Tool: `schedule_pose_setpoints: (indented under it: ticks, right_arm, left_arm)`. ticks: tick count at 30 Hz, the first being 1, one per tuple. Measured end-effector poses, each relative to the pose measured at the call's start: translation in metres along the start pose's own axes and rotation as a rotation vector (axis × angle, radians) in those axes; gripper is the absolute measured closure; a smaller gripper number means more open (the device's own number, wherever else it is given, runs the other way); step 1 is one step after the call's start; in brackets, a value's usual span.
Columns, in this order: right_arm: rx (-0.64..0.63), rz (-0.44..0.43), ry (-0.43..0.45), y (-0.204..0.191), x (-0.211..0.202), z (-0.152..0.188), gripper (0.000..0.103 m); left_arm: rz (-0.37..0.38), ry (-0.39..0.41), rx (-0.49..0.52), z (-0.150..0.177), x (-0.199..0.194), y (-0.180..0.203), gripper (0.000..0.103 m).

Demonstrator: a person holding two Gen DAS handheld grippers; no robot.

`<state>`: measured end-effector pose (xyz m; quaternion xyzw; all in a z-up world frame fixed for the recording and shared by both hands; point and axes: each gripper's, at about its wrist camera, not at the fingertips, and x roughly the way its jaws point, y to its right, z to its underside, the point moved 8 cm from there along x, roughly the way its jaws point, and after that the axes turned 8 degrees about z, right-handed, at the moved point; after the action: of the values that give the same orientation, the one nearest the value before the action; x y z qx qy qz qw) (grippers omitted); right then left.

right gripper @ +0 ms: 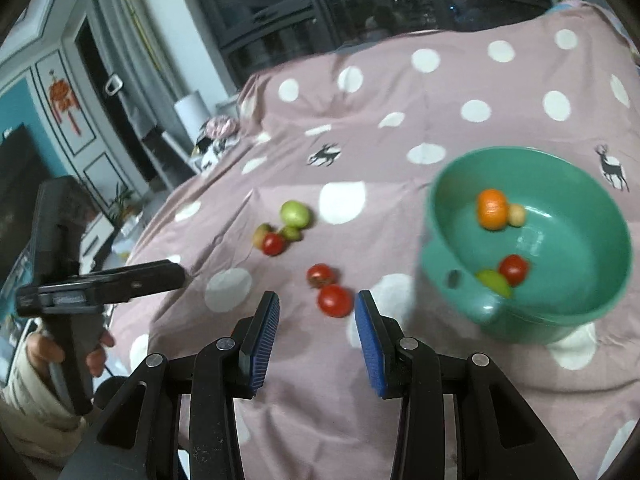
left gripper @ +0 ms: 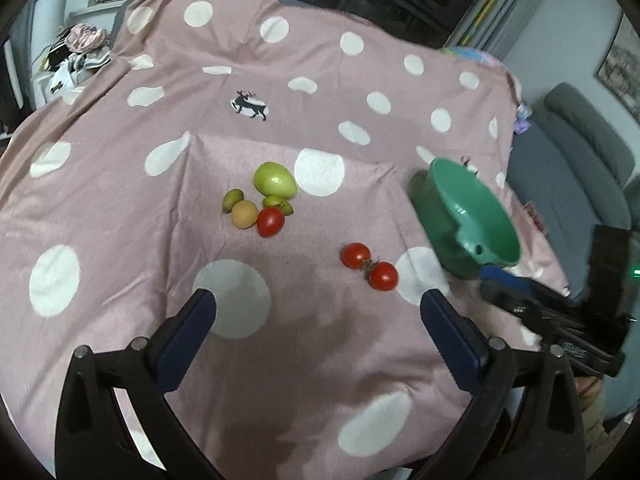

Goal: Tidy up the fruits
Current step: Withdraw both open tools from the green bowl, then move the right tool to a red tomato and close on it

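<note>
2 wrist fisheyes angled down, near, sharing fruits, bowl

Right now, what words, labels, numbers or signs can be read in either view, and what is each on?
No text can be read as it stands.
White label on the right tool: too blurred to read.
Pale label on the left tool: too blurred to read.
Red hanging ornament: no legible character.
</note>
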<state>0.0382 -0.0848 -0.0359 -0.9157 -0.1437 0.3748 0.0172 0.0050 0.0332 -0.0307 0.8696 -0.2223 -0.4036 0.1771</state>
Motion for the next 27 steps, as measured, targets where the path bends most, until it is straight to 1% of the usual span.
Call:
schedule_pose_setpoints:
  ticks: [4, 7, 8, 11, 13, 14, 16, 19, 21, 25, 27]
  right_arm:
    - [-0.020, -0.016, -0.023, -0.022, 0.011, 0.000, 0.063]
    - [-0.051, -0.025, -0.041, -0.038, 0.017, 0.001, 0.063]
    - [-0.056, -0.025, -0.045, -0.041, 0.018, 0.002, 0.063]
    - [-0.062, -0.012, -0.060, -0.042, 0.022, 0.005, 0.063]
    - [-0.062, 0.007, -0.071, -0.038, 0.025, 0.007, 0.063]
    - [-0.060, 0.014, -0.074, -0.039, 0.026, 0.006, 0.063]
    - [-0.054, 0.027, -0.083, -0.036, 0.028, 0.008, 0.063]
    - [-0.056, 0.059, -0.100, -0.032, 0.033, 0.012, 0.063]
    - [-0.061, 0.077, -0.112, -0.030, 0.036, 0.014, 0.063]
    - [-0.072, 0.100, -0.129, -0.025, 0.039, 0.019, 0.063]
    - [-0.076, 0.114, -0.132, -0.021, 0.041, 0.019, 0.063]
  left_arm:
    - [0.079, 0.091, -0.040, -0.005, -0.029, -0.008, 0.001]
    - [0.082, 0.146, -0.069, -0.009, -0.042, -0.018, 0.000]
    - [0.084, 0.155, -0.077, -0.009, -0.044, -0.021, 0.000]
    - [0.126, 0.173, -0.111, -0.010, -0.045, -0.026, 0.000]
    - [0.126, 0.180, -0.101, -0.010, -0.042, -0.026, 0.000]
    - [0.125, 0.176, -0.094, -0.009, -0.041, -0.026, 0.000]
    - [0.122, 0.140, -0.082, -0.006, -0.032, -0.025, 0.000]
    - [0.147, 0.065, -0.072, 0.001, -0.016, -0.020, 0.000]
    - [0.141, 0.032, -0.058, 0.004, -0.008, -0.018, 0.000]
    - [0.114, -0.015, -0.024, 0.009, 0.008, -0.017, 0.000]
    - [0.107, -0.021, -0.012, 0.010, 0.012, -0.018, 0.001]
